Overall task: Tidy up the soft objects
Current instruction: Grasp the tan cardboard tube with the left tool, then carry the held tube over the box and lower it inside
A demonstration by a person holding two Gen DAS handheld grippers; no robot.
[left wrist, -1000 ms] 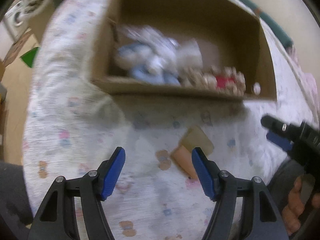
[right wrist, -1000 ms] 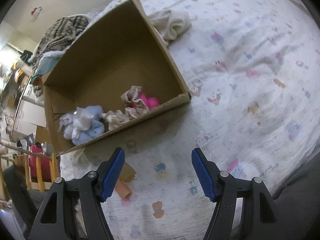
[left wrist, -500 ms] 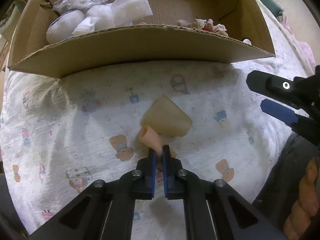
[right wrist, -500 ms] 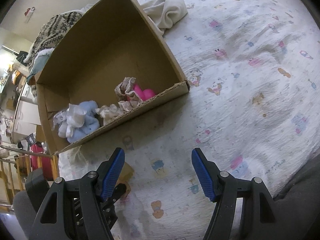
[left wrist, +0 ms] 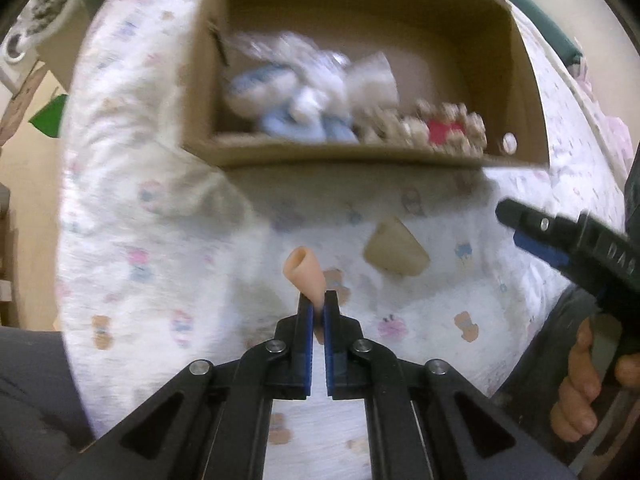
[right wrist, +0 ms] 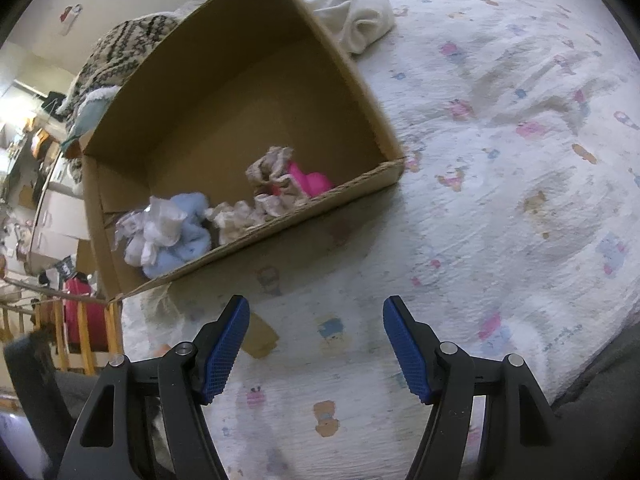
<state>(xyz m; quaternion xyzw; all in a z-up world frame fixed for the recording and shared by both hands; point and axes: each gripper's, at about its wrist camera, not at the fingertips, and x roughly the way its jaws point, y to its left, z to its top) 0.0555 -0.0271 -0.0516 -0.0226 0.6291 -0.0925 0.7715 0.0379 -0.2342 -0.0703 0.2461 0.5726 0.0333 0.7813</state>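
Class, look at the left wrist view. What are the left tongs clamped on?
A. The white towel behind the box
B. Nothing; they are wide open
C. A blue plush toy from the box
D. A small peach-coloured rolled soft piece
D. The left tongs are shut on the peach rolled piece, which sticks up above the patterned bedsheet; the blue plush toy lies in the cardboard box.

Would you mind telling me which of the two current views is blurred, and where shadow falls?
Left wrist view: motion blur smears the brown cardboard box and the blue and white soft toy inside it, while the left gripper, shut on the peach rolled soft piece, stays sharp. Right wrist view: crisp overall, with fisheye bending and a soft shadow on the printed white bedspread before the box.
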